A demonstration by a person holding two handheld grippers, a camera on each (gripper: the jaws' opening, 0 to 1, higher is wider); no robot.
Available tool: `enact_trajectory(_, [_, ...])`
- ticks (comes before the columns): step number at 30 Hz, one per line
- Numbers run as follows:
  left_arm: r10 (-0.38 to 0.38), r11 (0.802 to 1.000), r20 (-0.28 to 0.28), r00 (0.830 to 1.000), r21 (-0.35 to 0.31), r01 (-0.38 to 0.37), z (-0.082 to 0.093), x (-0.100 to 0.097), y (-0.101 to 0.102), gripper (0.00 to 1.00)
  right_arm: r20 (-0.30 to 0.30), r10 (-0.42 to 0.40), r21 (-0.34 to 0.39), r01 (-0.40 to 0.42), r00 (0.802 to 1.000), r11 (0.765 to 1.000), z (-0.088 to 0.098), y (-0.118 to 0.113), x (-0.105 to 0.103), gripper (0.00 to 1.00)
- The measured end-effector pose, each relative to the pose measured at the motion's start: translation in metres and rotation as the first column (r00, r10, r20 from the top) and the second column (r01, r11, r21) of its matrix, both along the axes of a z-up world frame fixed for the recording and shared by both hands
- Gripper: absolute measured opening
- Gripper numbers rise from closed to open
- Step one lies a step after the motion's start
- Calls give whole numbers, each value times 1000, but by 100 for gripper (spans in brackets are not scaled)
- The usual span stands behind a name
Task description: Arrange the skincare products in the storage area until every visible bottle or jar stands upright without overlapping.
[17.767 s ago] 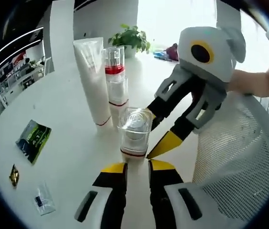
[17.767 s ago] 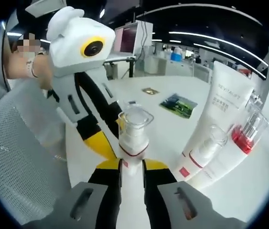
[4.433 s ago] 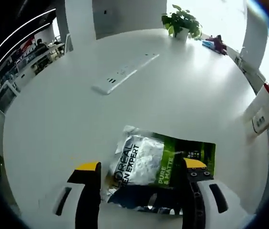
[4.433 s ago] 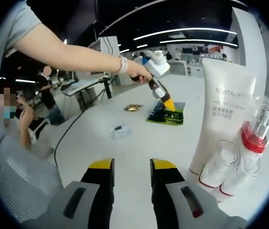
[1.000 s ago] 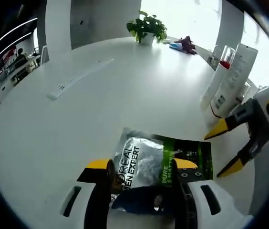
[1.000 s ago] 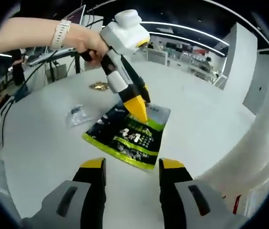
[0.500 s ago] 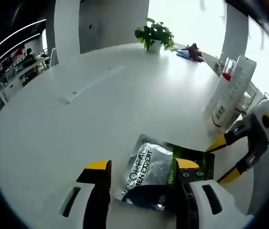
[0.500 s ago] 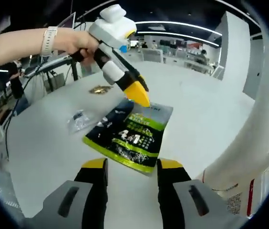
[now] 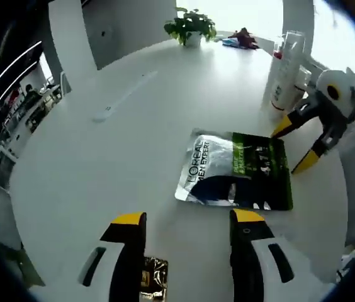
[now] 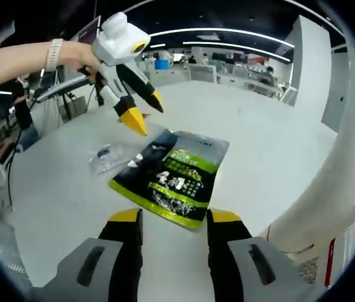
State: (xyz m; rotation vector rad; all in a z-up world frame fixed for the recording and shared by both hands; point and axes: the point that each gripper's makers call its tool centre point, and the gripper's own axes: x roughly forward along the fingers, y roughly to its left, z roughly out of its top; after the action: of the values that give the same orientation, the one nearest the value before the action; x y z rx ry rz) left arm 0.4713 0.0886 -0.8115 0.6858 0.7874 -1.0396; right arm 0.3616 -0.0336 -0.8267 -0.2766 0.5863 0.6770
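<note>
Much bare top lies open on the round white table (image 9: pixel 102 157), where our left gripper (image 9: pixel 187 221) hovers with jaws spread and empty above the near edge, a small gold foil packet (image 9: pixel 154 273) just beside its left jaw. We see the flat green-and-silver sachet (image 9: pixel 237 170) lying mid-table, with our right gripper (image 10: pixel 172 218), jaws parted and empty, near its edge, the tall white tube (image 9: pixel 286 78) upright behind, a small clear packet (image 10: pixel 105 155) beside the sachet.
</note>
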Motion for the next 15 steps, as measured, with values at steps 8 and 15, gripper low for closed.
enact_trajectory(8, [-225, 958, -51, 973, 171, 230, -18, 9, -5, 56, -7, 3, -1, -3, 1000, 1000, 0, -1, 1, 39])
enact_trajectory(15, [-340, 919, -79, 937, 184, 349, -19, 20, -25, 54, -11, 0, 1, 0, 1000, 1000, 0, -1, 2, 39])
